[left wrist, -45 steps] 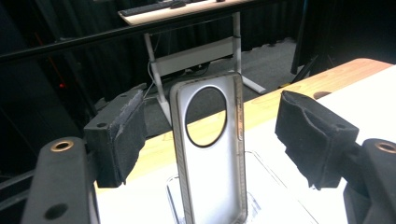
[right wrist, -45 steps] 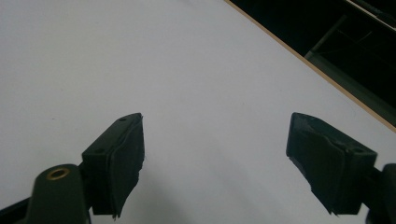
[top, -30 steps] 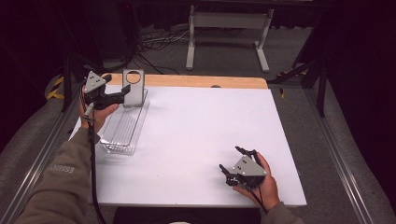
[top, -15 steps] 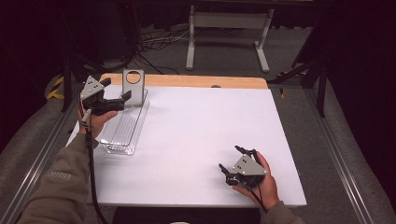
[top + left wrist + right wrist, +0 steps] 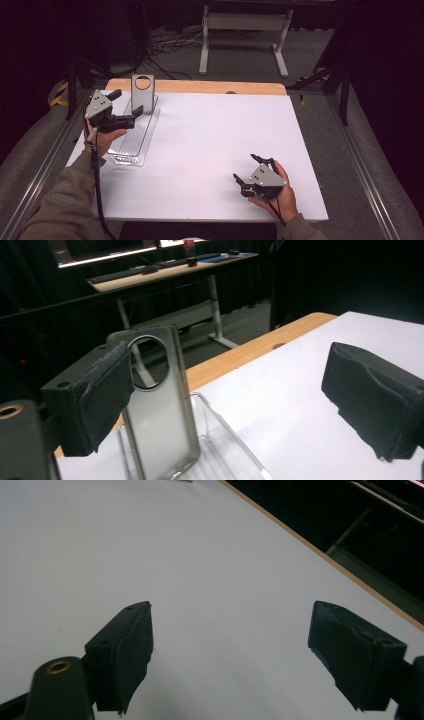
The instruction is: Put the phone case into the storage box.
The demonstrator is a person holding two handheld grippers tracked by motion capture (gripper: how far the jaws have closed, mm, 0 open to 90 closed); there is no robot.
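Lower right of the high view, the right hand-held gripper (image 5: 248, 176) sits low on the white tabletop (image 5: 220, 135) with jaws spread wide, nothing between them. At left, the left hand-held gripper (image 5: 129, 116) is wide too, empty, over a clear plastic tray (image 5: 131, 150). Its own view shows a smoky translucent phone case (image 5: 159, 405) with a round camera cutout standing upright in the tray's far end; no readable writing anywhere.

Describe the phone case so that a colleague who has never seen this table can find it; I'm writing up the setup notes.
Start at the white table and go to its far left corner, where a clear ribbed plastic tray lies. The translucent grey phone case stands upright at the tray's far end, just ahead of the open left gripper. Its large round camera cutout near the top sets it apart.
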